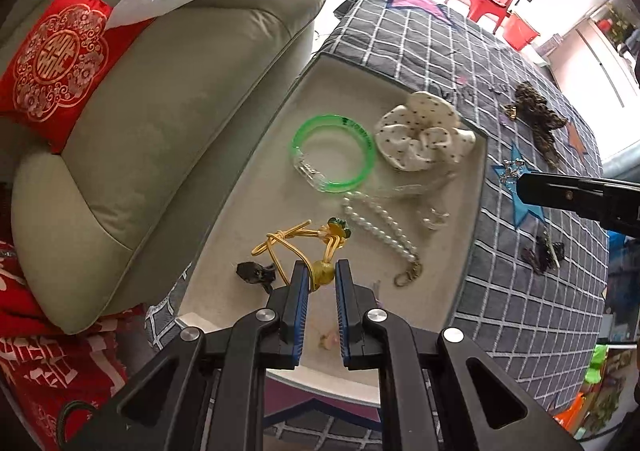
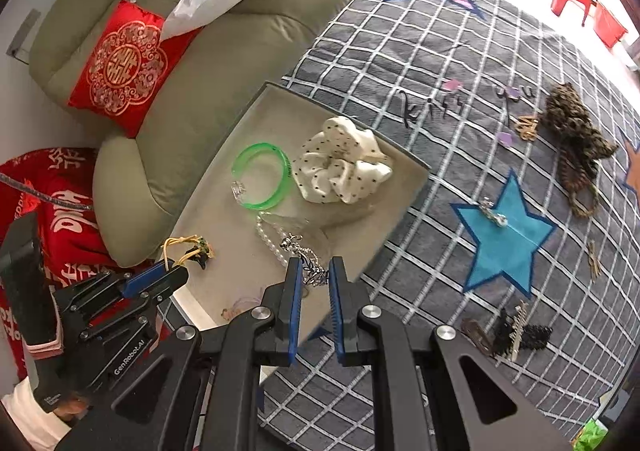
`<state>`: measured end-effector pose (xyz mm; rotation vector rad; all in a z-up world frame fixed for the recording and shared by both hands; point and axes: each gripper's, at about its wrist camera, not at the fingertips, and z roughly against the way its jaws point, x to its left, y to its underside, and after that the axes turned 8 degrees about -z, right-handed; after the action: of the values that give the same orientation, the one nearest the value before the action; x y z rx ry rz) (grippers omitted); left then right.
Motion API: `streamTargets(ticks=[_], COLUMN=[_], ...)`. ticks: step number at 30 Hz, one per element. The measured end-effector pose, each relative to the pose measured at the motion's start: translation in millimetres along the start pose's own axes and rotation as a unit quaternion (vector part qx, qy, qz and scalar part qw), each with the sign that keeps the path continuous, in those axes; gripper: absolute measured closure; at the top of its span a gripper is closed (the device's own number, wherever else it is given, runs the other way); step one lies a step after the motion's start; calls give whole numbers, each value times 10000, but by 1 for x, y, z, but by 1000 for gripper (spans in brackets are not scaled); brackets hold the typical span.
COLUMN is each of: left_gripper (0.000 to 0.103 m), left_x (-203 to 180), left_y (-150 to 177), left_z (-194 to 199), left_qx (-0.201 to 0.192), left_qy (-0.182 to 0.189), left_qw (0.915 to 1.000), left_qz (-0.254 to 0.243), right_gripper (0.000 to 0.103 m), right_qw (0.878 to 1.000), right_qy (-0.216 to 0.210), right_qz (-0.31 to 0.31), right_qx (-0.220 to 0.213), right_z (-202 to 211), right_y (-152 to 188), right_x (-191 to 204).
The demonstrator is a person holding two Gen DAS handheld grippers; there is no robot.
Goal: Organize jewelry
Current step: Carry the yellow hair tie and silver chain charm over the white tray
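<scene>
1. Hard to make out: a clear, glassy item in the tray (image 1: pixel 400 91), below the scrunchie (image 1: pixel 420 131), is mostly see-through, so its shape cannot be told. A small pale pink thing (image 1: pixel 326 341) between the left gripper's fingers is too blurred to name. The right gripper is cut off at the 3 o'clock edge of the left wrist view, showing only a dark fingertip over the blue star (image 2: pixel 504 235) on the blanket (image 2: pixel 440 91).
2. The beige tray lies on the grey checked blanket beside the sofa (image 1: pixel 160 131). In it: a green bangle (image 1: pixel 334 153) near the middle, the white dotted scrunchie touching it at 3 o'clock, a pearl strand (image 1: pixel 380 227) below them, a yellow cord ornament (image 1: pixel 304 247) and a small dark piece (image 1: pixel 254 273) at 9 o'clock of it.
3. Pearl strand: its long axis runs from about 11 to 5 o'clock in the left wrist view, a brass clasp at the lower end.
4. Left gripper (image 1: pixel 322 277): jaws part-way apart, with the ornament's yellow bead sitting between the tips; whether they press it I cannot tell.
5. Right gripper (image 2: pixel 314 271): jaws narrowly parted around a silver chain piece (image 2: pixel 310 271) at the tray's near edge; contact is unclear.
6. Outside the tray, on the blanket: a leopard-print scrunchie (image 2: pixel 576 135) at 2 o'clock, a silver clip (image 2: pixel 494 215) on the blue star, and dark hair clips (image 2: pixel 512 331) at 4 o'clock.
</scene>
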<state>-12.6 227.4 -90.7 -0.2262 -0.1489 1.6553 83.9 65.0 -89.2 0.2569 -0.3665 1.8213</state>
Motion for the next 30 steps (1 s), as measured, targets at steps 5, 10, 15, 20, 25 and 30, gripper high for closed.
streamTargets(ticks=[5, 10, 15, 20, 25, 30], left_gripper=[88, 88, 88, 88, 88, 88], left_x=[6, 11, 14, 13, 13, 11], left_y=[-3, -3, -3, -3, -2, -1], left_z=[-17, -32, -45, -57, -67, -73], left_qx=[94, 167, 251, 331, 389, 427], left_qy=[-70, -147, -185, -261, -296, -331], left_qw=[9999, 9996, 9993, 9989, 9987, 9984], left_qz=[70, 167, 213, 182, 168, 135], right_gripper=[89, 89, 89, 89, 89, 89], right_qw=[9999, 9998, 9995, 9990, 9988, 9983], right_qy=[-12, -40, -13, -7, 72, 207], right_qz=[53, 35, 30, -50, -79, -192], right_qx=[98, 198, 301, 447, 469, 518], right_z=[-18, -40, -62, -85, -102, -114], right_y=[-12, -25, -37, -44, -47, -52], right_x=[8, 13, 15, 14, 13, 5])
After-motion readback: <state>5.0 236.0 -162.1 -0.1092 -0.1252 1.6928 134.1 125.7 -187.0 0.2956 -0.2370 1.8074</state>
